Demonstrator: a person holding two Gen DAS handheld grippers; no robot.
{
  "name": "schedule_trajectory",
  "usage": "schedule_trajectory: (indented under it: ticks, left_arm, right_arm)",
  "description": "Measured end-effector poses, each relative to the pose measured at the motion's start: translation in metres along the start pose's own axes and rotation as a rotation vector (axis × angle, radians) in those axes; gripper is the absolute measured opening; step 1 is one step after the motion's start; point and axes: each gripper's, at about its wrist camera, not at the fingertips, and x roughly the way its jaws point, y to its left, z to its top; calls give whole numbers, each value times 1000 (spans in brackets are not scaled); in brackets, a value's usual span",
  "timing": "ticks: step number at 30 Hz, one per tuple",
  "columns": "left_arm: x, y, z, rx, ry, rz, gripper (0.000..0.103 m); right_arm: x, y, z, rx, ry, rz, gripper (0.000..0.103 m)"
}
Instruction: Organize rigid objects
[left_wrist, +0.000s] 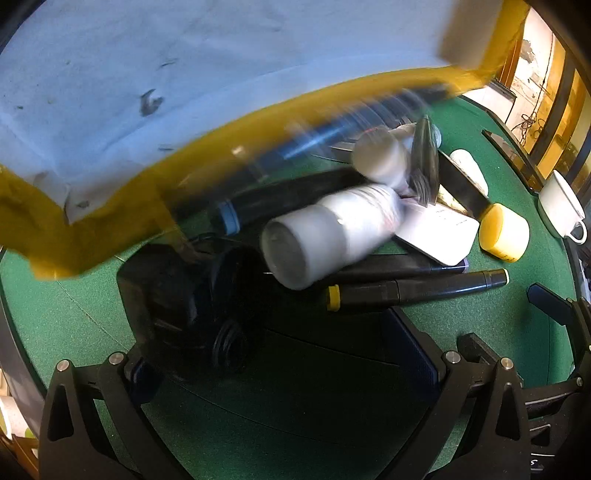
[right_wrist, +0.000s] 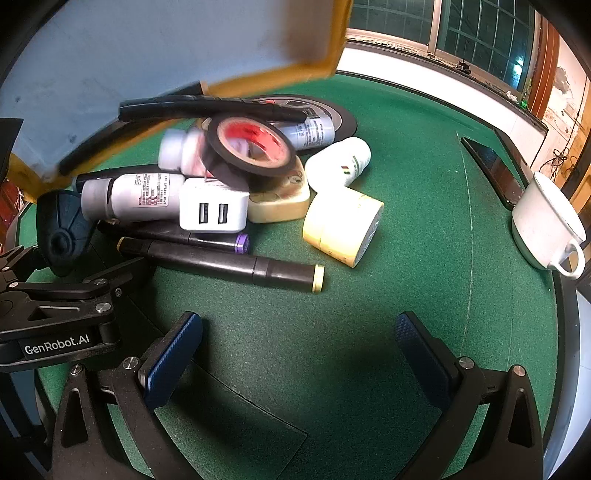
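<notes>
A white box with yellow-taped edges (left_wrist: 184, 92) is tipped up over the green table, and rigid objects lie spilled in a pile under its rim. The pile holds white bottles (left_wrist: 325, 236), a black tape roll (right_wrist: 251, 147), a white USB charger (right_wrist: 212, 210), black markers (right_wrist: 221, 262), a yellow jar (right_wrist: 341, 225) and a soap bar (right_wrist: 280, 201). My left gripper (left_wrist: 273, 354) is open near the pile; a dark blurred object (left_wrist: 177, 295) lies by its left finger. My right gripper (right_wrist: 295, 343) is open and empty over bare felt in front of the pile.
A white cup (right_wrist: 546, 221) stands at the right edge of the table, also in the left wrist view (left_wrist: 561, 206). A dark phone (right_wrist: 495, 170) lies beside it. A round black disc (right_wrist: 332, 118) lies behind the pile. The left gripper's body (right_wrist: 55, 295) is at the left.
</notes>
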Motion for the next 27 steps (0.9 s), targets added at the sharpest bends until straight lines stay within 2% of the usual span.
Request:
schedule_trajectory:
  ticks: [27]
  left_arm:
    - [1,6,2,-1,1,0,103]
  right_arm:
    - [0,1,0,0,0,0,102]
